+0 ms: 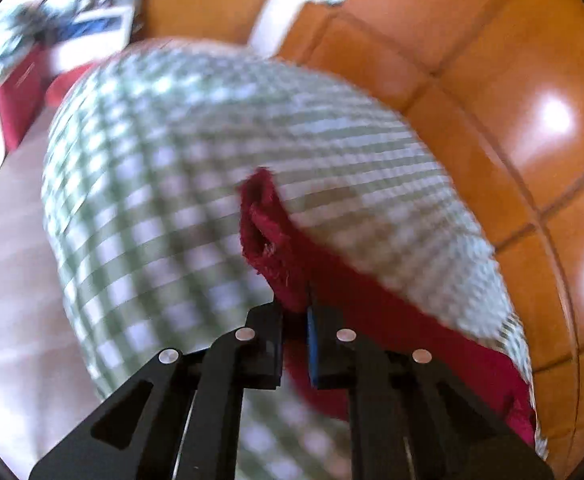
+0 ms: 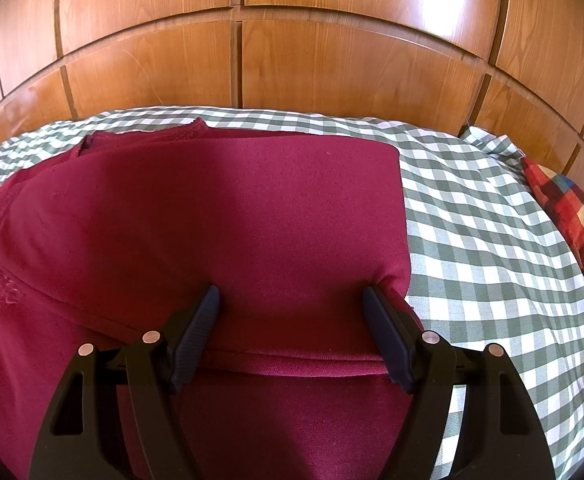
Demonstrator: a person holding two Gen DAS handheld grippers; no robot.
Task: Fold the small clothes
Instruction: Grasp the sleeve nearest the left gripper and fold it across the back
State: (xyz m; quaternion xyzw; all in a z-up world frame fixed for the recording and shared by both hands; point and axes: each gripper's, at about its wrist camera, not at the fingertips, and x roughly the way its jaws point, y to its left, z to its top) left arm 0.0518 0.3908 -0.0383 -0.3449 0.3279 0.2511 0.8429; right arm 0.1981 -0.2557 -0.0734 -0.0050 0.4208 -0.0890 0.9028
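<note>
A dark red garment (image 2: 211,232) lies partly folded on a bed with a green and white checked cover (image 2: 472,240). My right gripper (image 2: 292,300) is open, its fingers pressed down on the folded edge near the garment's right corner. In the left wrist view, which is blurred by motion, my left gripper (image 1: 294,312) is shut on an edge of the red garment (image 1: 275,240) and holds it lifted above the checked cover (image 1: 171,160). The rest of the cloth trails down to the right.
A wooden panelled wardrobe (image 2: 292,60) stands right behind the bed. A red, blue and yellow plaid cushion (image 2: 572,216) lies at the bed's right edge. In the left wrist view, red objects (image 1: 19,96) and a pale floor (image 1: 7,240) show at left.
</note>
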